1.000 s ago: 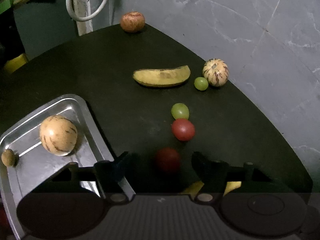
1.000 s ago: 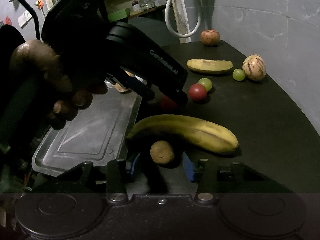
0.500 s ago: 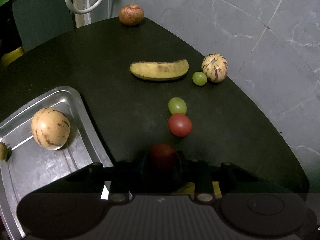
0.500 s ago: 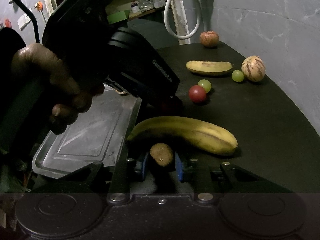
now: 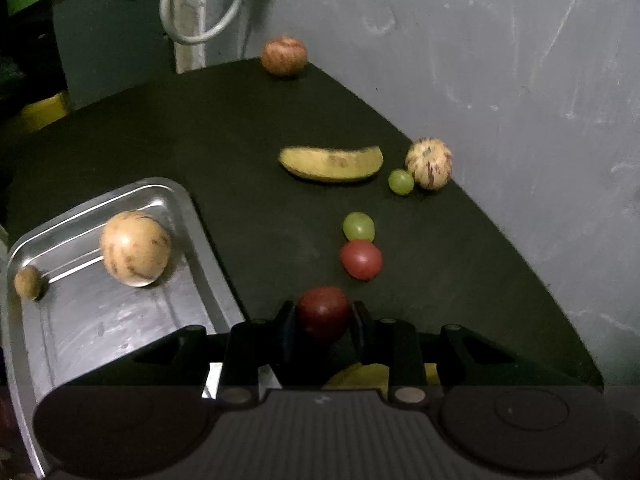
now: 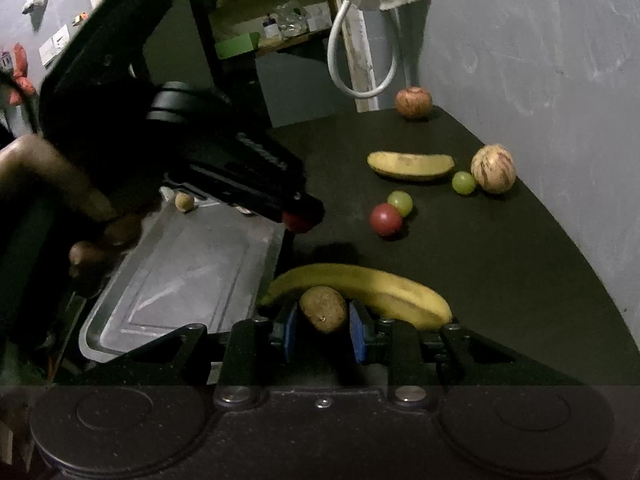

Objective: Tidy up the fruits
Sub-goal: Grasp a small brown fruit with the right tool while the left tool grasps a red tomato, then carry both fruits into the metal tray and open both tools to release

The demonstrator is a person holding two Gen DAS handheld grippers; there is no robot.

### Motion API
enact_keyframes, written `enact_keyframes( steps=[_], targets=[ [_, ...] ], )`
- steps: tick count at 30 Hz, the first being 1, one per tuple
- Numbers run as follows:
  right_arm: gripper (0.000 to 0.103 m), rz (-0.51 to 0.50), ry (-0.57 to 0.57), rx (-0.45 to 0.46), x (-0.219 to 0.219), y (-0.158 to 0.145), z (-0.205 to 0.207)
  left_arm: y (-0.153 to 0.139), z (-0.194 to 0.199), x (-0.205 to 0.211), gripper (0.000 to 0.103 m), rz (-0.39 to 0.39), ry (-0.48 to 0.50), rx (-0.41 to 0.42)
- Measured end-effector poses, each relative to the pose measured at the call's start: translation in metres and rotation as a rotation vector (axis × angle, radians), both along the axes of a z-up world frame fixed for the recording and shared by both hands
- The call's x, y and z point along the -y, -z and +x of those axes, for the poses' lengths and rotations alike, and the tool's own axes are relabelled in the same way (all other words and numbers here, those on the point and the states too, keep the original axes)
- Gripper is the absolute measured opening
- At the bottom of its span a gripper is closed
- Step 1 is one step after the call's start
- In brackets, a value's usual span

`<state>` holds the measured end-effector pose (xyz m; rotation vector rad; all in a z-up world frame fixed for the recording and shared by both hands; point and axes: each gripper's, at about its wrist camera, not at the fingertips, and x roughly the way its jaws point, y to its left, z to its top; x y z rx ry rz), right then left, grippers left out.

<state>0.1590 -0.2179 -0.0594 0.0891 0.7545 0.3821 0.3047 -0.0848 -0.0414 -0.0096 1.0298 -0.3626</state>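
Note:
My left gripper (image 5: pixel 323 320) is shut on a dark red tomato (image 5: pixel 323 312) and holds it above the black table, by the steel tray (image 5: pixel 120 320). In the right wrist view the left gripper (image 6: pixel 300 218) hangs over the tray's right rim (image 6: pixel 276 240). My right gripper (image 6: pixel 323 320) is shut on a small brown kiwi (image 6: pixel 323 309), lifted in front of a large yellow banana (image 6: pixel 368 288). The tray holds a striped pale melon (image 5: pixel 134 254) and a small kiwi (image 5: pixel 28 282).
On the table lie a red tomato (image 5: pixel 361 259), a green grape (image 5: pixel 359 226), a short banana (image 5: pixel 332 163), another grape (image 5: pixel 401 181), a striped melon (image 5: pixel 429 163) and an apple (image 5: pixel 284 56) at the far edge. A grey wall bounds the right side.
Both grippers shut on their fruit a second ago and have since lifted. The left one carries the tomato toward the tray; the right one holds the kiwi off the table.

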Motion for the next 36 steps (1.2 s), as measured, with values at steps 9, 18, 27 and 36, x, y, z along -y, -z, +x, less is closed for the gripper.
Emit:
enact_keyframes(
  steps=[9,18,27,36],
  targets=[
    [0.029,-0.021,-0.064,0.037,-0.019,-0.019,0.015,-0.031,-0.023,-0.043,0.032,-0.051,-0.137,0.081],
    [0.029,-0.021,-0.125,0.057,-0.058,-0.027,0.046,-0.040,-0.037,-0.112,0.032,-0.043,-0.326,0.126],
    [0.029,-0.065,-0.164,0.035,-0.104,-0.015,0.084,-0.022,-0.036,-0.171,0.032,-0.058,-0.429,0.106],
    [0.029,-0.105,-0.137,0.000,-0.127,0.007,0.107,0.002,-0.015,-0.206,0.032,-0.068,-0.412,0.066]
  ],
)
